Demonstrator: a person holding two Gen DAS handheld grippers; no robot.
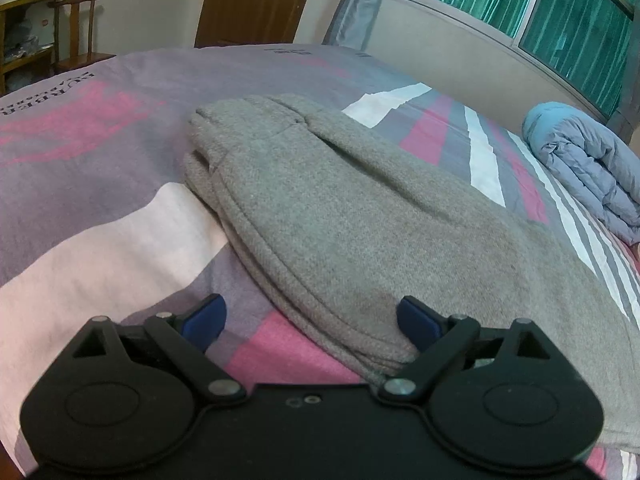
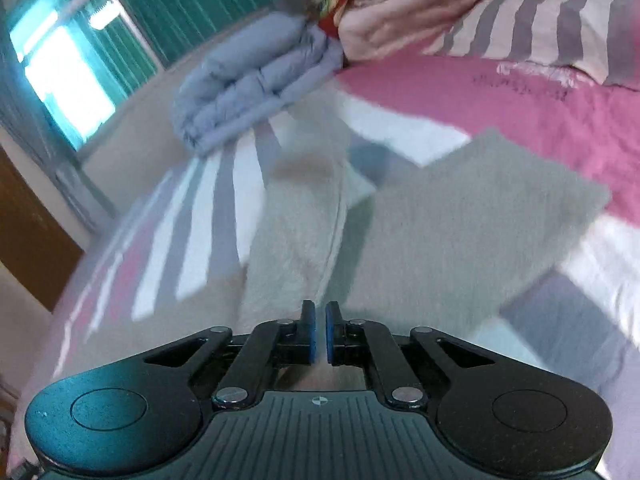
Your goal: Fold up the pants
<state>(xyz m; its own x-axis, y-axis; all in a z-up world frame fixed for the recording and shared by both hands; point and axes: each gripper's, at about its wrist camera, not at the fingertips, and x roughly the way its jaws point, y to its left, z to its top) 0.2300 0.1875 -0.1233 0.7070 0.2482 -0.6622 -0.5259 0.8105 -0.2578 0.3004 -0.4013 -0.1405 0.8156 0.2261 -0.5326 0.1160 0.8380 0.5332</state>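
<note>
Pants (image 1: 340, 216) lengthwise away; left gripper (image 1: 312, 320) spread wide, right gripper (image 2: 320, 334) nearly together, empty.

Home bedroom: bed (image 1: 100, 152), folded quilt (image 1: 588, 172), curtained window (image 1: 520, 4).

Folded grey pants (image 1: 340, 216) lie on the striped bedspread (image 1: 100, 232) (left gripper (image 1: 312, 320) jaws wide apart).

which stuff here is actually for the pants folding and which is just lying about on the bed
For the job:
- grey pants, folded over
- left gripper, open at their near edge
- right gripper, nearly shut, empty

Lying about:
- blue quilt
- pink folded blankets
- striped pillow
- wooden chair
</note>
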